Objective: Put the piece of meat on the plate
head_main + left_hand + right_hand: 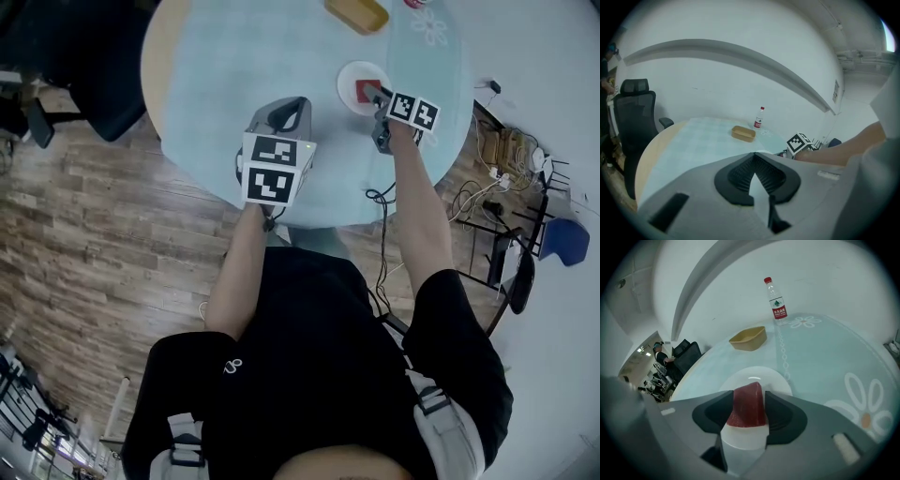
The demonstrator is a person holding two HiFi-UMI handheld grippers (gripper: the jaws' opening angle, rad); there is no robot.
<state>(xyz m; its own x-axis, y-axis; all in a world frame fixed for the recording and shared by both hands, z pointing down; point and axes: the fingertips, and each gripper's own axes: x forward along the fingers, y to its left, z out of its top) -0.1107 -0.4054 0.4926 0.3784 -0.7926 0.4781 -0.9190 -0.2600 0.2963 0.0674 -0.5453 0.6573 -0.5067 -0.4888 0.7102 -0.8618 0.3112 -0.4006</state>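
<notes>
The red piece of meat [747, 406] lies on the white plate [776, 380] between the jaws of my right gripper [749, 398]. A thin gap shows beside the meat on the right, so the pads do not squeeze it; this gripper is open. From the head view the meat [367, 91] and plate [349, 77] sit near the table's right edge, with the right gripper [380, 96] at them. My left gripper [296, 103] hovers over the table's near edge, left of the plate. Its fingertips [753, 154] meet, with nothing held.
A round table with a light blue cloth [234, 56] carries a tan bowl [356, 14] and a water bottle [776, 300] beyond the plate. A black office chair [84, 56] stands at the left. Cables and a power strip [497, 178] lie on the floor to the right.
</notes>
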